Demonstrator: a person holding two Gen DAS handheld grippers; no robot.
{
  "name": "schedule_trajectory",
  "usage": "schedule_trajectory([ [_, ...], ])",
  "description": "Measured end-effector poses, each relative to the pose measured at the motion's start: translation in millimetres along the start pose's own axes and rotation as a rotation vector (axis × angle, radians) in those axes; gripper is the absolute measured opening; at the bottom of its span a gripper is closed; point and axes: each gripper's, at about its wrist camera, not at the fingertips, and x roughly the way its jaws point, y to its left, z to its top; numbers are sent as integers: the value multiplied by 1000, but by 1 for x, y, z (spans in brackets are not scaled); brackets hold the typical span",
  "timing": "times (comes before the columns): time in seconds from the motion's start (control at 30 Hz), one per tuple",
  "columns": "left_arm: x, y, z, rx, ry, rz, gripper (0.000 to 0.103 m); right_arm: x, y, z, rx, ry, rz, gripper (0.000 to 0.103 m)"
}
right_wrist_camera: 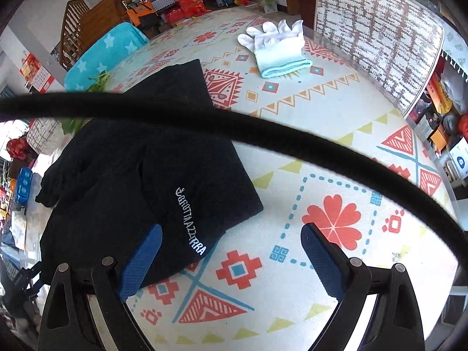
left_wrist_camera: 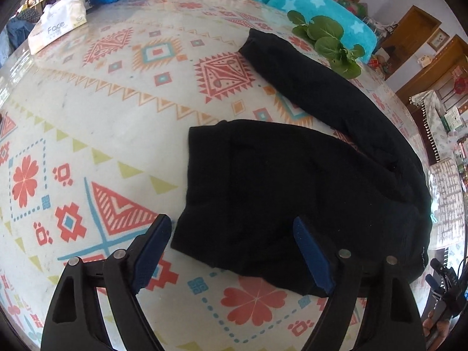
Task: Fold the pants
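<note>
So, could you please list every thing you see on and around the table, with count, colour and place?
pants: one, black, partly folded, on the table's near side
tablecloth: one, cream with red, orange and teal pattern, covers the table
leafy greens: one bunch, green, beyond the pants
glove: one, white with pale blue cuff, far side of table
tissue pack: one, white, far left edge
towel: one, turquoise with stars, beyond the table edge
cable: one, black, across the right wrist view
left gripper: jaws open, over the pants' corner
right gripper: jaws open, over the pants' lettered edge
</note>
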Motion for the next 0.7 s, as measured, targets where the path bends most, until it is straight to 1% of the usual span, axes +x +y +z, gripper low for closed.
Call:
schedule_trajectory([
  [0.03, 1, -3, 1, 10, -2, 5, 83, 3, 3, 1, -3, 1, 0, 98],
  [0.07, 1, -5, 2, 24, -8, 18, 72, 7, 5, 4, -6, 3, -1, 98],
  [0.1, 2, -7, 3, 38, -15, 49, 61, 10, 9, 5, -13, 5, -6, 96],
  [0.13, 2, -10, 3, 58, -18, 83, 39, 13, 13, 6, -24, 9, -16, 91],
  [0.17, 2, -9, 4, 65, -14, 86, 30, 18, 18, 6, -39, 16, -32, 78],
  [0.2, 1, -7, 5, 60, -8, 65, 29, 20, 22, 7, -53, 16, -55, 73],
  [0.27, 1, -3, 6, 59, -4, 50, 26, 22, 29, 8, -79, -5, -102, 52],
  [0.3, 1, -2, 7, 64, -4, 50, 25, 22, 29, 10, -78, -11, -113, 46],
  [0.37, 0, -3, 7, 88, -8, 74, 25, 21, 23, 13, -52, -10, -98, 37],
  [0.43, -1, -9, 6, 135, -15, 122, 25, 19, 17, 15, -45, -6, -98, 35],
  [0.5, -3, -15, 3, 194, -29, 187, 30, 17, 12, 15, -39, -5, -101, 34],
  [0.57, -5, -12, 2, 230, -47, 245, 48, 15, 6, 16, -28, -4, -107, 34],
  [0.6, -7, -8, 2, 230, -50, 254, 50, 14, 6, 16, -27, -2, -111, 34],
  [0.67, -11, 4, 5, 207, -44, 242, 60, 14, 7, 13, -35, 0, -120, 35],
  [0.7, -13, 10, 5, 195, -41, 235, 62, 14, 7, 12, -39, 0, -128, 36],
])
